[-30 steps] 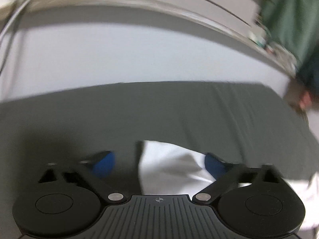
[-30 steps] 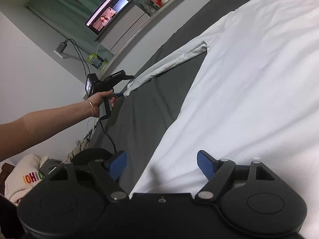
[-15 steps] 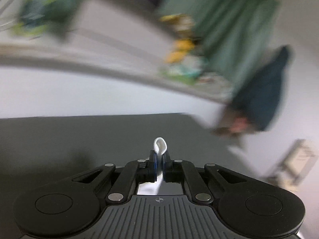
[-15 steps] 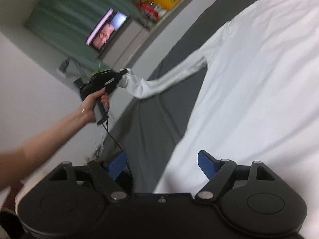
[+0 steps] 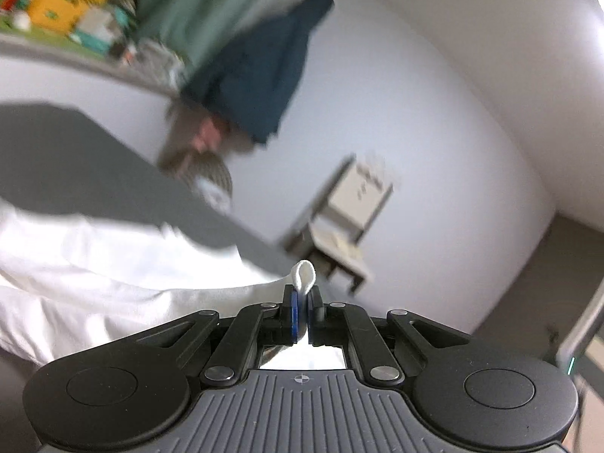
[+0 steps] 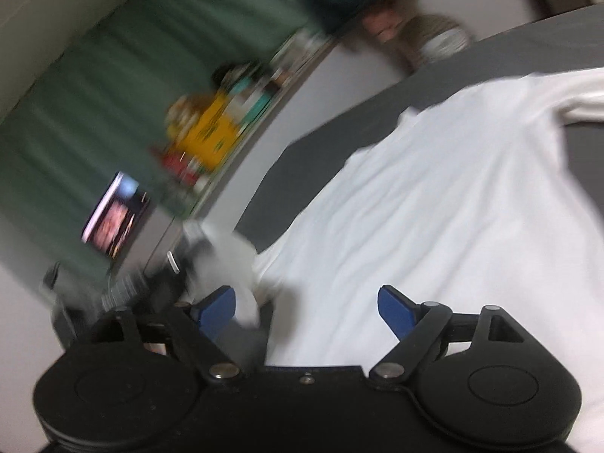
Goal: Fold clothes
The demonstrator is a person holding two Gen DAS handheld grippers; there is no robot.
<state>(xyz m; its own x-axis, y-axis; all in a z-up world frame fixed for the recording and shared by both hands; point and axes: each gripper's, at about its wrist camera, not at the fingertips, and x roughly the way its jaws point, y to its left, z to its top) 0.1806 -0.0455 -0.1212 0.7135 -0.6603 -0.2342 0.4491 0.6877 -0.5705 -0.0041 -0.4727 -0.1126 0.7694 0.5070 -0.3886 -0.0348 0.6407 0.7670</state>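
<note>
A white long-sleeved shirt point(image 6: 445, 204) lies spread on a dark grey bed point(image 6: 547, 37). My left gripper point(image 5: 301, 317) is shut on the shirt's sleeve cuff point(image 5: 302, 278), which pokes up as a small white loop between the blue pads; the shirt point(image 5: 94, 264) spreads out to its left. In the right wrist view, my right gripper point(image 6: 305, 307) hangs open over the shirt's body with nothing between its blue fingers point(image 6: 394, 307). The left gripper point(image 6: 166, 275) appears there as a blur at lower left, carrying the white sleeve point(image 6: 234, 260).
A grey bed surface point(image 5: 75, 158) runs under the shirt. A ledge with a yellow box point(image 6: 211, 132) and clutter lines the far side, before a green curtain point(image 6: 113, 94). A lit screen point(image 6: 115, 215) sits at left. A dark blue garment point(image 5: 260, 71) hangs on the wall.
My left gripper closed on the sleeve cuff, lifted it and swung it toward the shirt's body, close to my right gripper. The right gripper stayed open and turned slightly.
</note>
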